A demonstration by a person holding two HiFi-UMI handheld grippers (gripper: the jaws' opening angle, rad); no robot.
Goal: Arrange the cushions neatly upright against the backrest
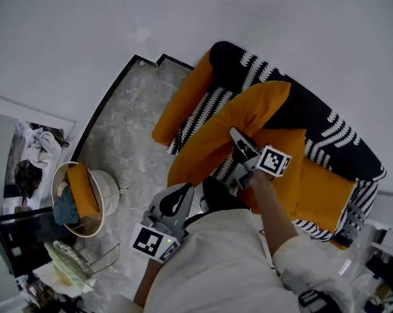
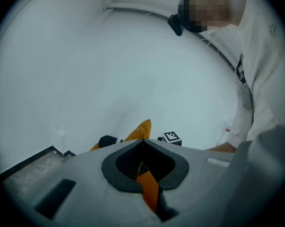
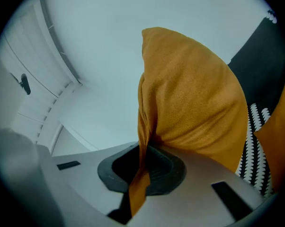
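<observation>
Place: home living room.
- Sofa (image 1: 327,132): black with a white knit-style pattern, carrying loose orange cushions (image 1: 239,119).
- Left of sofa: grey marble-look floor (image 1: 128,129) edged by a dark border strip.
- Further left of sofa: round basket (image 1: 111,197) holding an orange pad and teal cloth, with piled household clutter (image 1: 36,155) beside it.
- Behind sofa: plain white wall (image 1: 85,38).

Two tongs (left tongs (image 1: 185,189), right tongs (image 1: 236,135)); at least three orange cushions: held cushion (image 1: 249,113), far cushion (image 1: 181,102) beyond, side cushion (image 1: 327,197) rightward; one sofa (image 1: 309,113), one basket (image 1: 109,194).
</observation>
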